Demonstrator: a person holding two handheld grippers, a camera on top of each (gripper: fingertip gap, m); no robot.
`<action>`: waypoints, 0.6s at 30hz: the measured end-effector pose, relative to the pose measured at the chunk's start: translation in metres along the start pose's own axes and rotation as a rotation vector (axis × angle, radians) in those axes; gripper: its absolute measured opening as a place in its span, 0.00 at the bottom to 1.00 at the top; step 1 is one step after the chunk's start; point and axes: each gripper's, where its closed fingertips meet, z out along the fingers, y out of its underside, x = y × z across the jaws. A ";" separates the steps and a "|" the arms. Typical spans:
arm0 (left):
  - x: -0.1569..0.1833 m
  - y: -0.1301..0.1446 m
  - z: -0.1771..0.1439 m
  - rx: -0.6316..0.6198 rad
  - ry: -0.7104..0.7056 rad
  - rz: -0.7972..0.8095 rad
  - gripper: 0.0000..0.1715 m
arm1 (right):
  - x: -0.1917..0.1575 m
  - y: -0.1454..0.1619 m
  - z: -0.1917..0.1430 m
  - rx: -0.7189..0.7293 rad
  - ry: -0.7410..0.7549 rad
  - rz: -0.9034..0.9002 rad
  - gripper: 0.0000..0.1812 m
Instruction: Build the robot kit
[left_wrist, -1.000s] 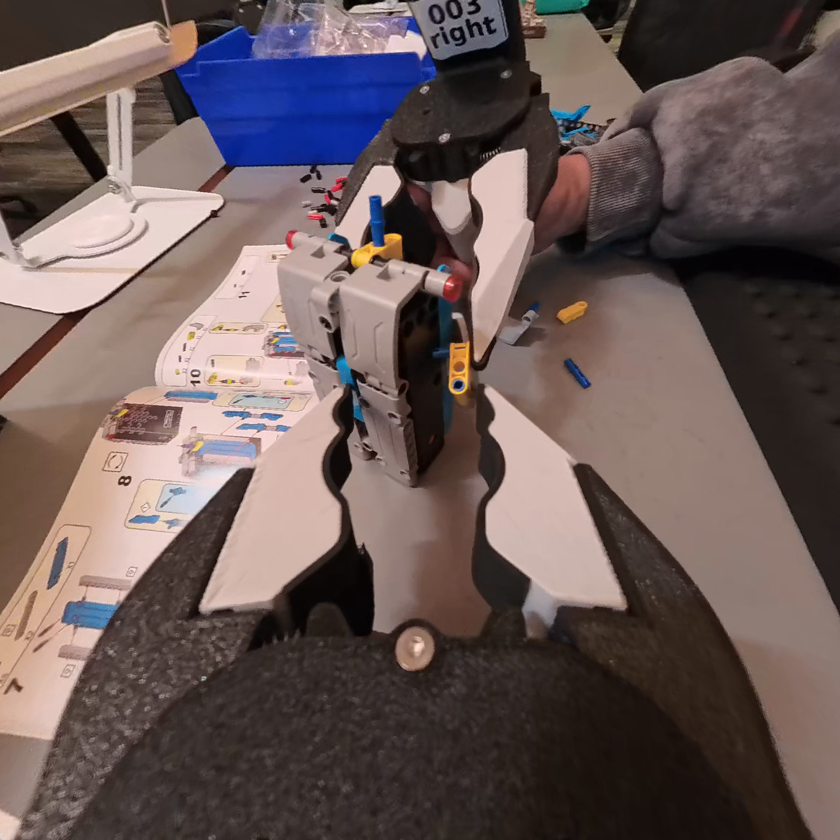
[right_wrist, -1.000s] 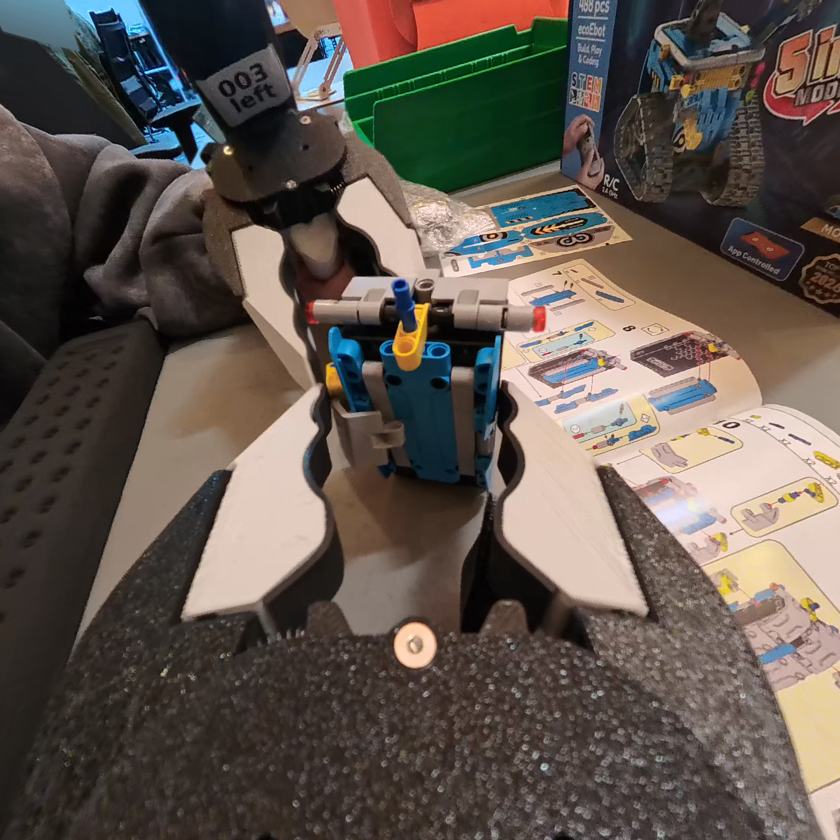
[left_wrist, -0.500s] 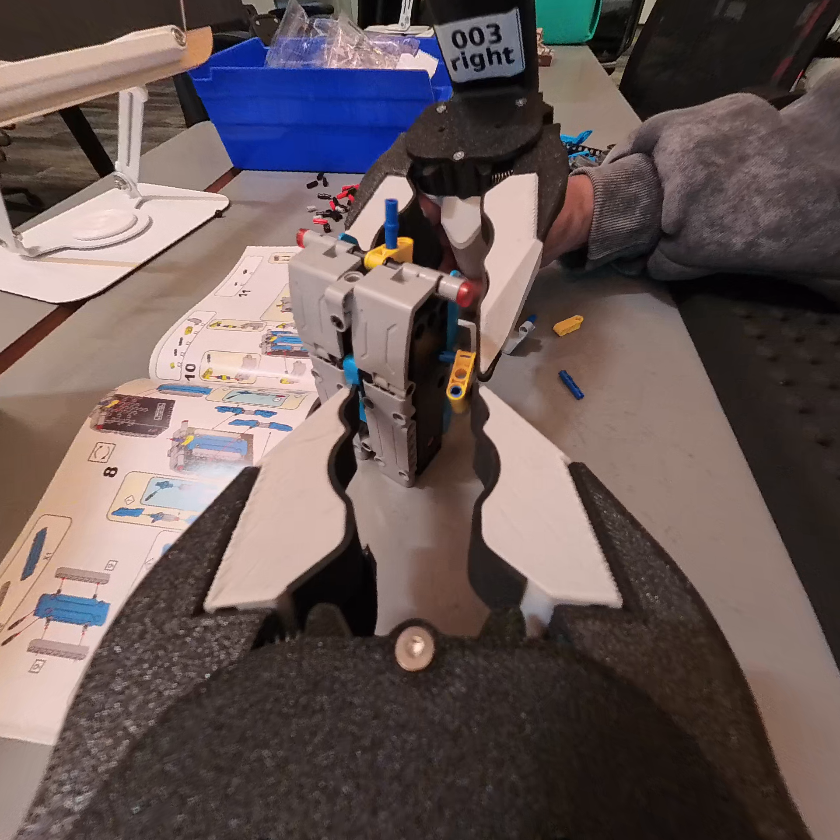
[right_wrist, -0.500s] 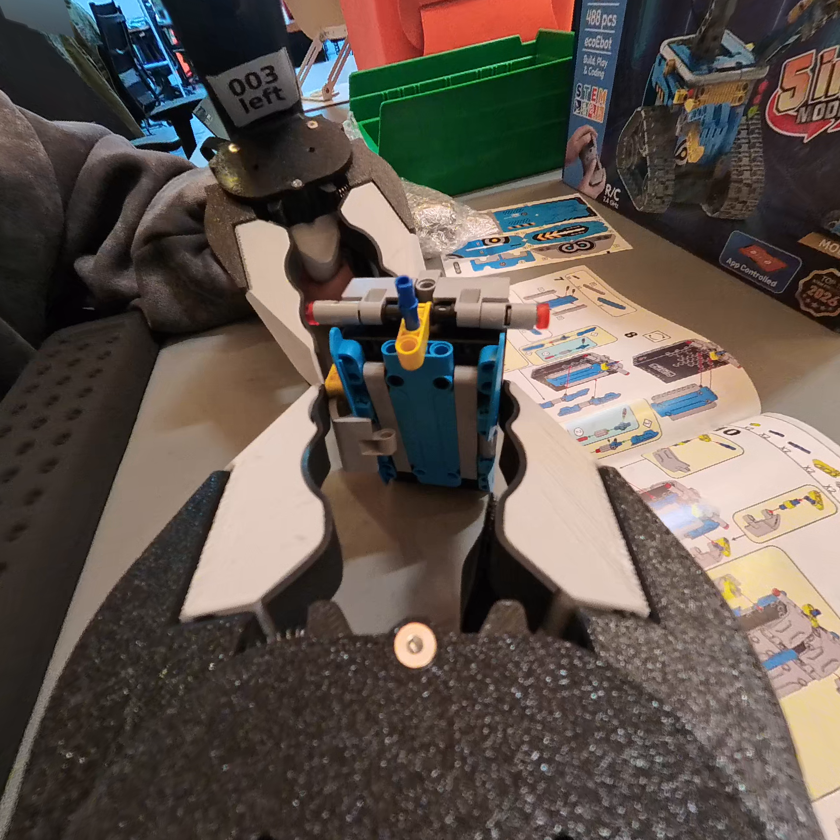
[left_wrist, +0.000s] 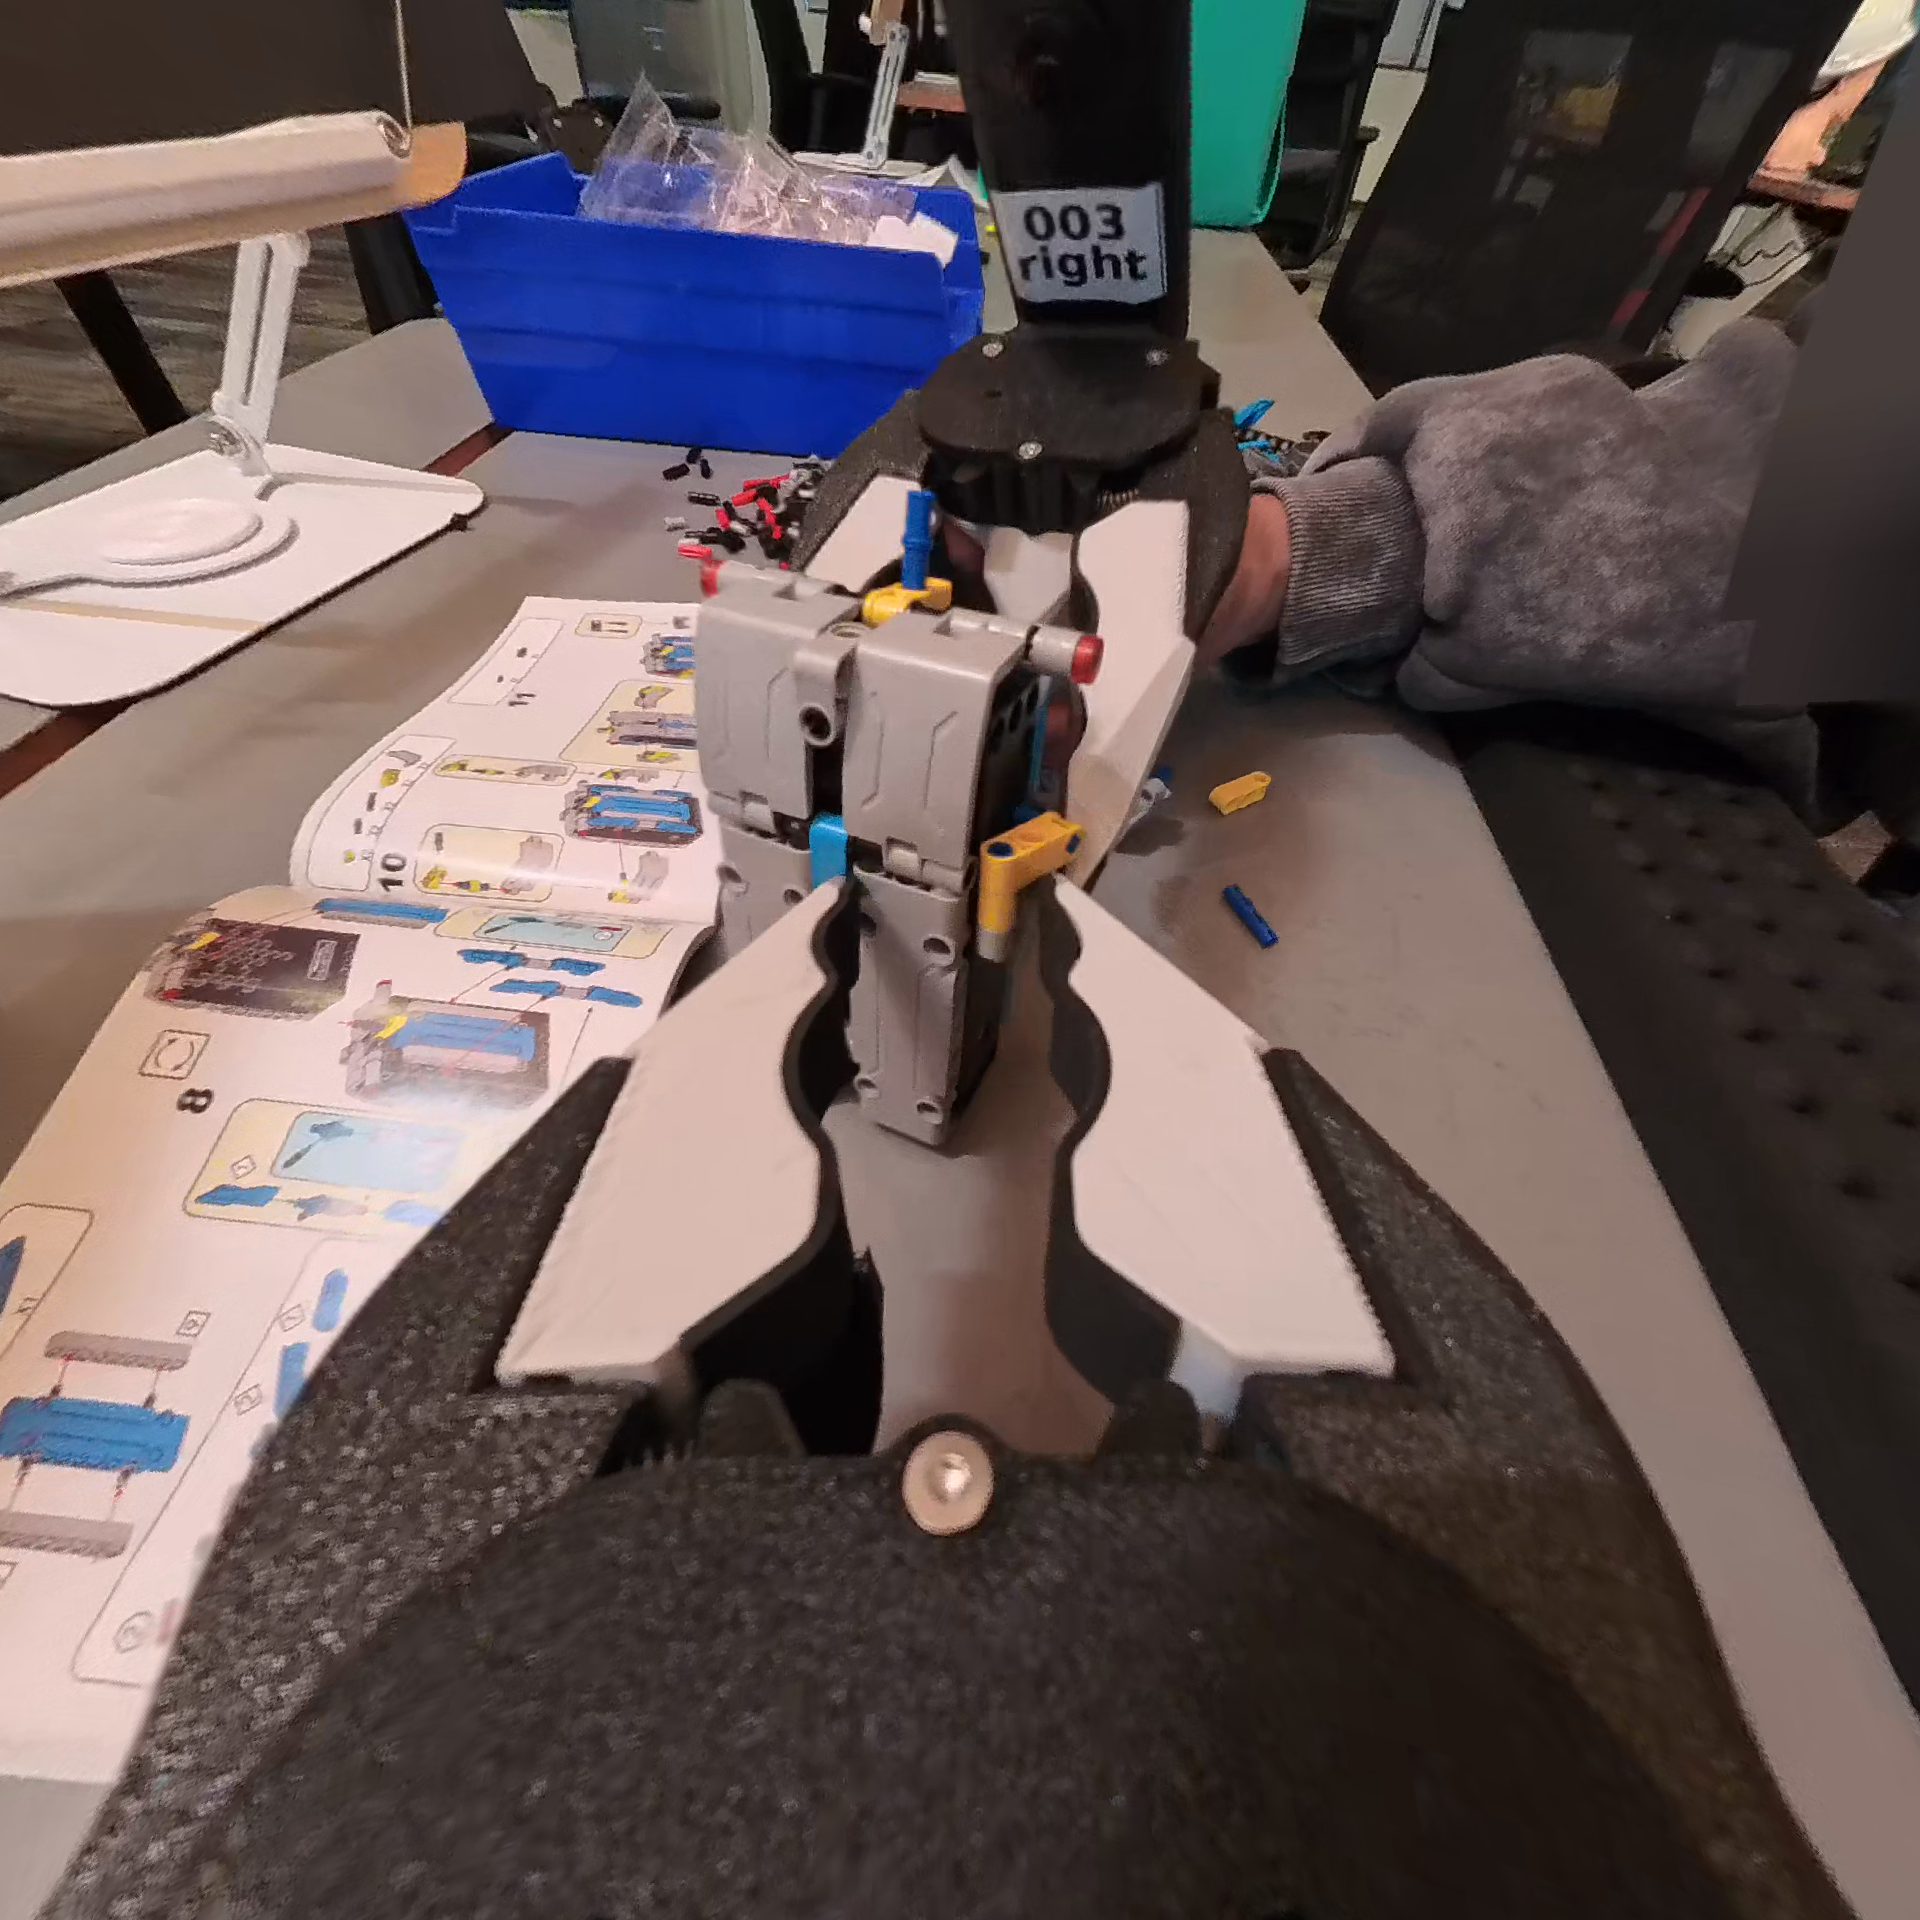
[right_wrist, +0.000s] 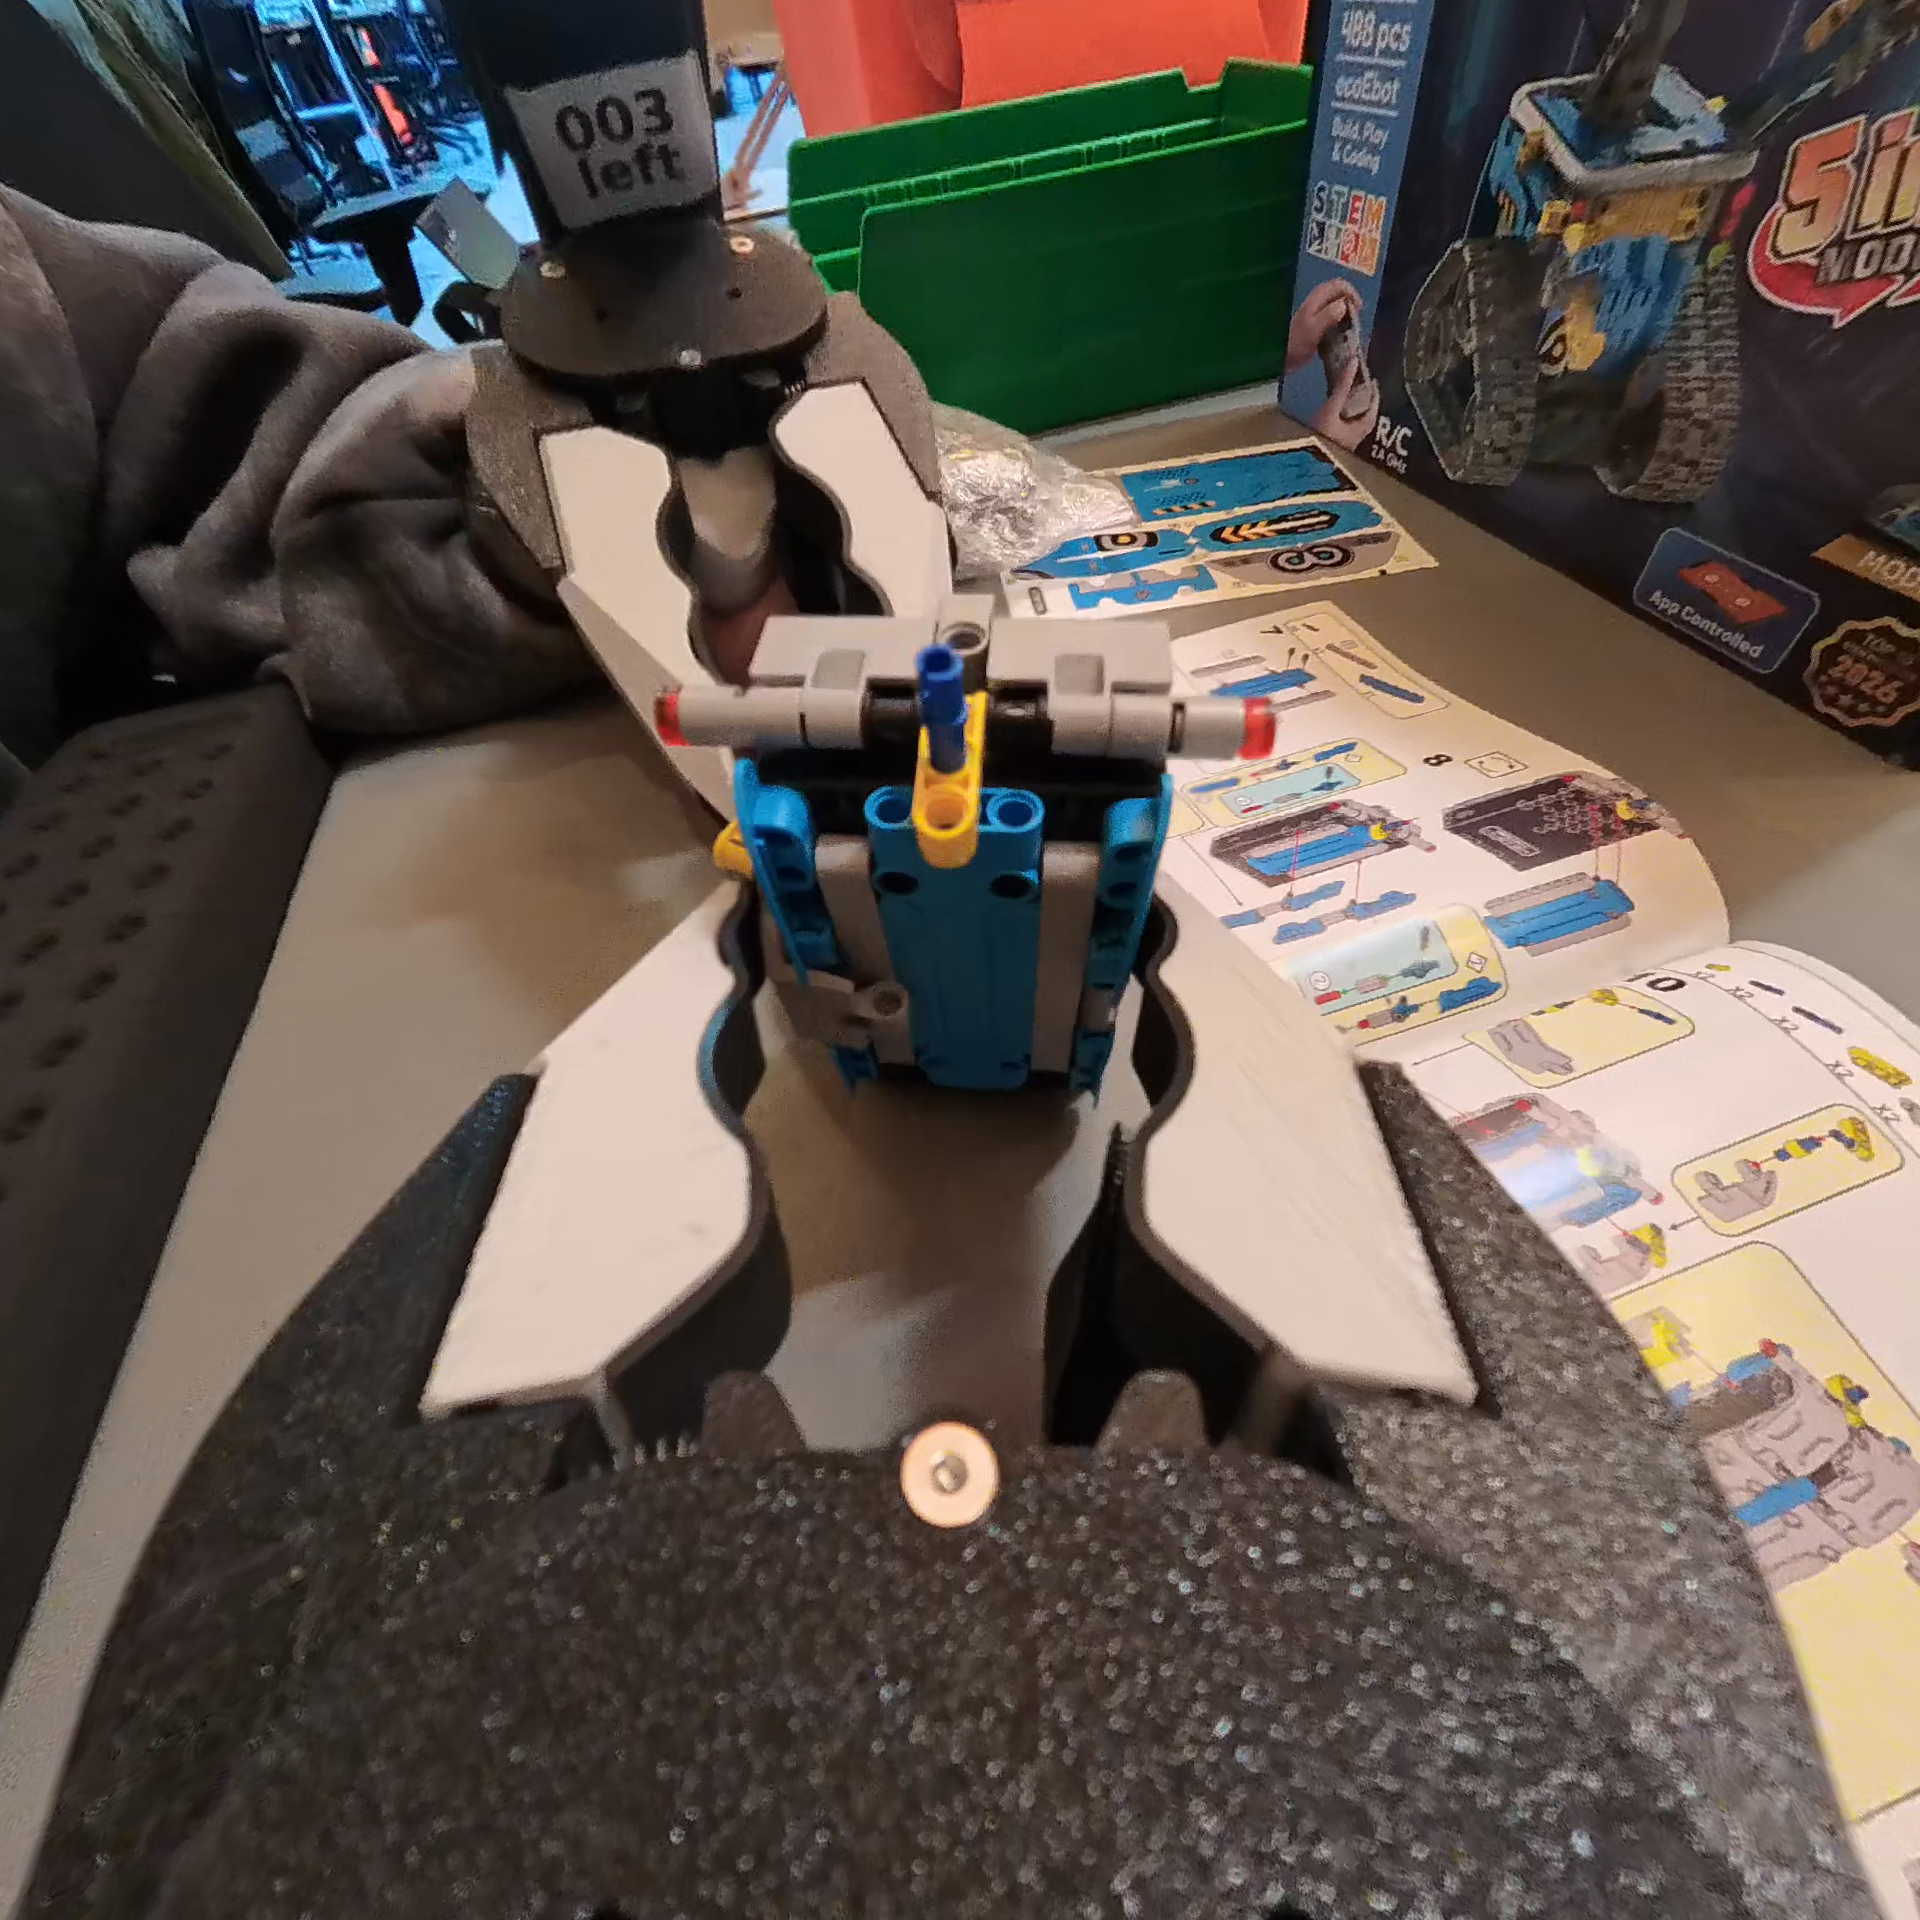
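A brick assembly with grey panels, blue beams, a red-tipped grey axle and a yellow connector holding a blue pin stands upright between both grippers. My right gripper is shut on its two sides, low down. My left gripper faces it from the opposite side. Its fingertips are closed in on the lower grey half, one by the blue piece and one by a yellow connector. Each gripper shows behind the assembly in the other's view. I cannot tell whether the assembly's base touches the grey table.
An open instruction booklet lies beside the assembly. A blue bin, a white lamp base and small loose pins lie beyond. A yellow piece and blue pin lie by a grey sleeve. A green bin and toy box stand behind.
My left gripper's fingers have drawn closer together around the assembly's lower half. The assembly has turned slightly, still in the right gripper. Both grippers stay in about the same place.
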 end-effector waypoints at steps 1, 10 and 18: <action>0.000 0.000 0.000 -0.004 -0.014 0.029 0.19 | 0.000 0.000 0.000 0.000 -0.002 0.009 0.39; -0.006 0.000 -0.002 0.000 -0.089 0.080 0.25 | 0.001 0.000 0.000 -0.025 -0.013 0.026 0.38; 0.000 -0.001 0.004 -0.001 -0.005 0.002 0.35 | -0.003 0.001 0.003 -0.051 0.001 -0.040 0.38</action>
